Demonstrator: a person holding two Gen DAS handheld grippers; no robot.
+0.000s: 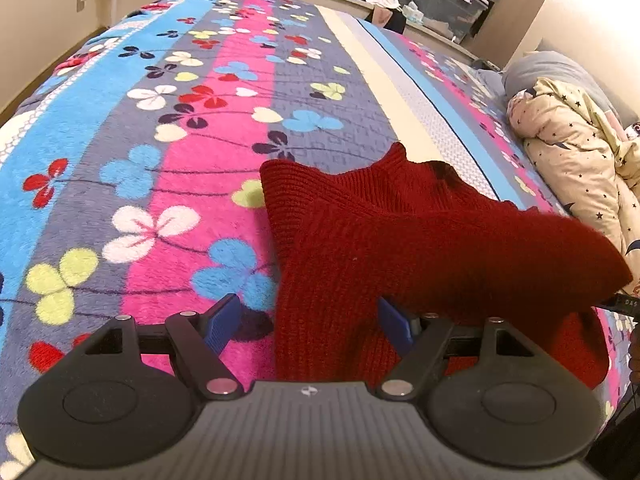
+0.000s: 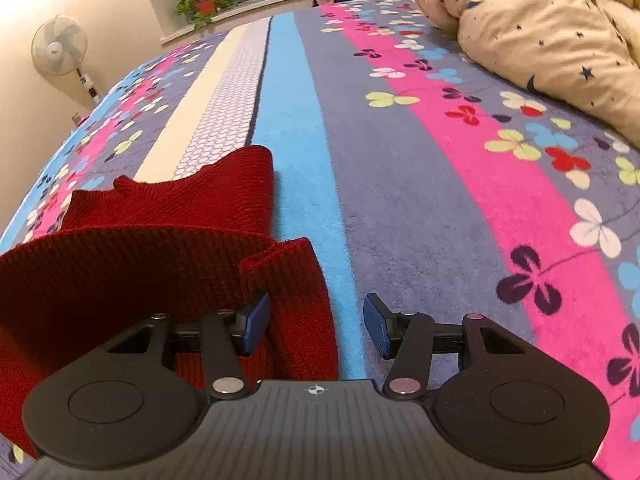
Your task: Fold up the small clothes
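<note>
Flowered, striped blanket (image 1: 168, 168) fills the left wrist view, with a starred quilt (image 1: 572, 148) at its right edge and a red sweater (image 1: 400, 248) lying on the blanket just ahead; the left gripper (image 1: 310, 322) hangs over the sweater's near left part with its blue pads wide apart, pressing on nothing. From the right wrist, the same blanket (image 2: 420, 200) carries the sweater (image 2: 168, 248) at lower left and the quilt (image 2: 532, 36) at top right, and the right gripper (image 2: 316, 326) stands open over the sweater's right edge, its left pad (image 2: 256, 320) against the knit and its right pad over bare blanket.
</note>
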